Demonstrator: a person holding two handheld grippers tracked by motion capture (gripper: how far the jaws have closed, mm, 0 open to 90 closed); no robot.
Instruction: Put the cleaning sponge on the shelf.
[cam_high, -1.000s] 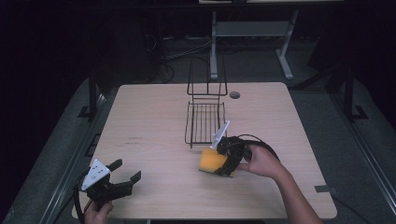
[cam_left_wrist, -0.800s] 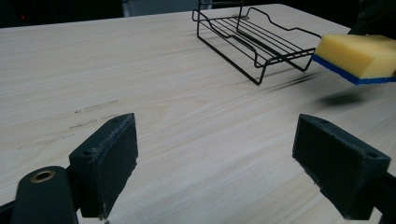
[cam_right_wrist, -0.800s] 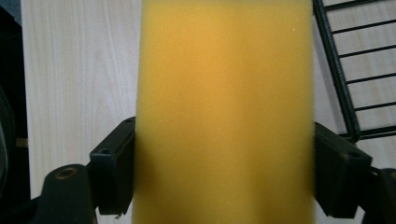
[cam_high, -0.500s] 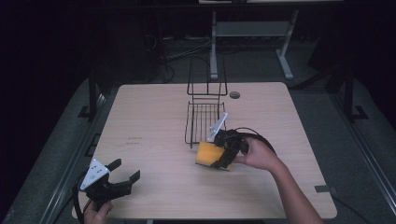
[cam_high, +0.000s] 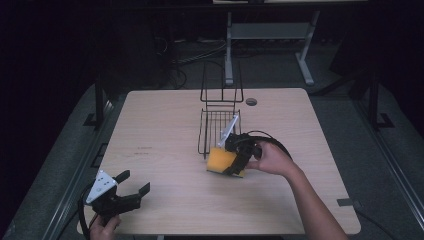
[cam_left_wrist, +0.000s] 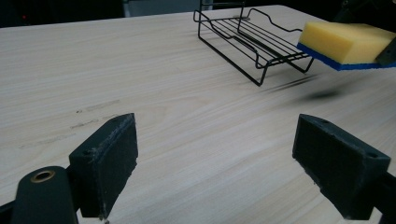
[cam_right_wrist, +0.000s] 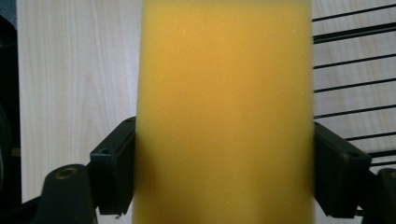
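Jaws of the right gripper (cam_high: 231, 162) clamp both sides of the yellow foam sponge (cam_high: 221, 160), held above the pale wooden table (cam_high: 160, 125) just beside the black wire rack (cam_high: 220, 127). From the left gripper view its blue underside and shadow show, seen between the left gripper's (cam_high: 134, 186) wide-open, empty jaws.

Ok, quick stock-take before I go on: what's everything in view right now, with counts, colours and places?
sponge: 1, yellow with blue underside, lifted off the table just in front of the rack
wire rack: 1, black, table centre-back
table: 1, light wood
grommet: 1, dark, in the table right of the rack
right gripper: 1, black, shut on the sponge
left gripper: 1, black, open, near-left table corner
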